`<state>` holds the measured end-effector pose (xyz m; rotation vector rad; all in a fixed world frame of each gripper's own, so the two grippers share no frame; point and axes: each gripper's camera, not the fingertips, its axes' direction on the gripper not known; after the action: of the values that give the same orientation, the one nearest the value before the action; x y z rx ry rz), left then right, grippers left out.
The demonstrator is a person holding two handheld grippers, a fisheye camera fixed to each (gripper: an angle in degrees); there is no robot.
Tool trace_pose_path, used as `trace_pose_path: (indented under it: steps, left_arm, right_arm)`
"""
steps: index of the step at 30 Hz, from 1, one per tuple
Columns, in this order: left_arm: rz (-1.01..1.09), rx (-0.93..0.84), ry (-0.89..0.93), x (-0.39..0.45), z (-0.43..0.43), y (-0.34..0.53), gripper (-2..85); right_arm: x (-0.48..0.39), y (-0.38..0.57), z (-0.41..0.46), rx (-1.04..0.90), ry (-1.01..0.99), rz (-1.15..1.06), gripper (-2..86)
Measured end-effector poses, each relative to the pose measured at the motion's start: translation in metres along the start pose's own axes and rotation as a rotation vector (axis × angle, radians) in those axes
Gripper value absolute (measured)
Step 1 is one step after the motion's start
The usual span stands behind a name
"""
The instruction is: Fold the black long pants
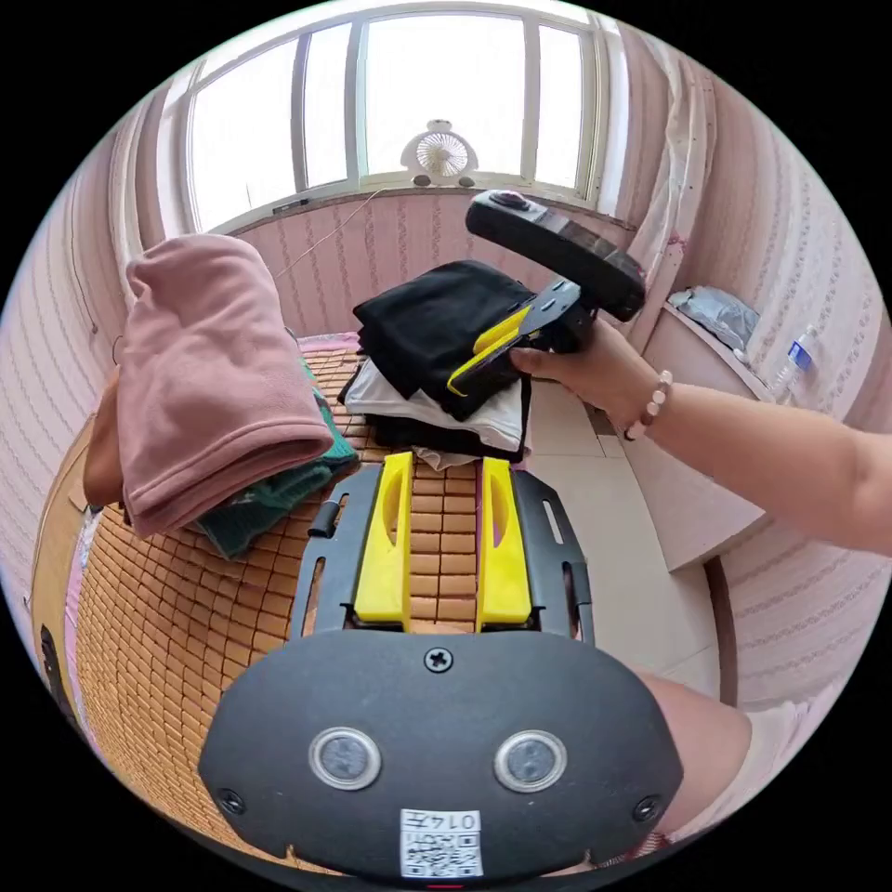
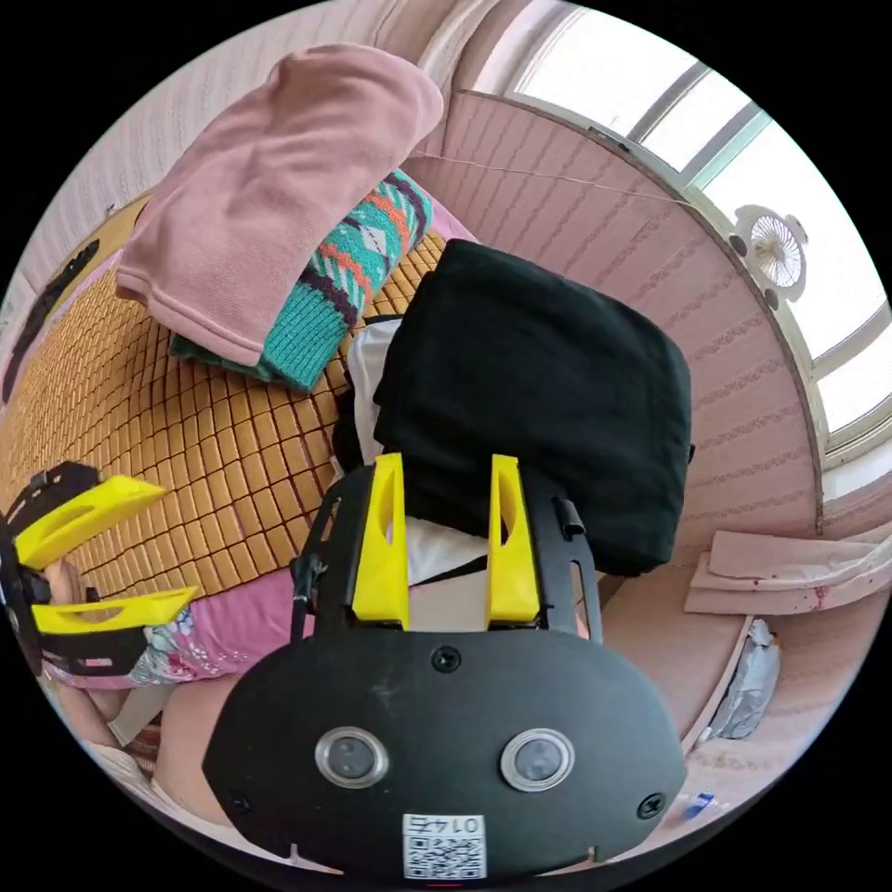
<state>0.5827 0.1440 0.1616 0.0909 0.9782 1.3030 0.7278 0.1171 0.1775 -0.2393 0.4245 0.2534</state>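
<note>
The black long pants (image 1: 423,321) (image 2: 539,390) lie folded into a thick square on top of a small stack, above a white garment (image 1: 497,420) (image 2: 432,548). My right gripper (image 2: 448,462) (image 1: 491,358), held in a person's hand (image 1: 581,372), is at the near edge of the pants. Its jaws stand apart, and the edge of the black fabric lies between them. My left gripper (image 1: 446,460) (image 2: 177,541) hovers open over the bamboo mat (image 1: 186,613) just short of the stack, with nothing between its jaws.
A folded pink fleece (image 1: 209,372) (image 2: 269,186) rests on a teal patterned sweater (image 2: 344,288) beside the stack. A small fan (image 1: 441,153) stands on the windowsill. Right of the mat are tiled floor (image 1: 613,557), a low counter, a grey bag (image 1: 720,311) and a bottle (image 1: 792,362).
</note>
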Motion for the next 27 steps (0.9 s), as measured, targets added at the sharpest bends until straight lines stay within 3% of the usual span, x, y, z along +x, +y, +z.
trace_pose_path:
  steps: [7,11,17,19,27]
  left_arm:
    - [-0.013,0.032,0.052,0.002,0.036,-0.048,12.6]
    - [0.053,0.103,0.004,0.009,0.003,-0.054,11.7]
    - [0.007,0.274,-0.223,0.011,-0.143,0.009,7.3]
    - [-0.109,0.325,-0.305,0.011,-0.221,0.052,3.2]
    - [-0.298,0.343,-0.741,0.024,-0.474,0.144,-0.8]
  right_arm:
    - [0.020,0.015,-0.039,0.139,-0.178,-0.083,1.3]
    - [0.023,0.019,-0.087,0.294,-0.539,-0.133,0.7]
    - [-0.020,0.021,-0.172,0.494,-0.878,-0.279,0.5]
    - [-0.051,0.023,-0.207,0.545,-0.988,-0.379,0.5]
    - [-0.242,-0.006,-0.394,0.794,-1.211,-0.746,0.4]
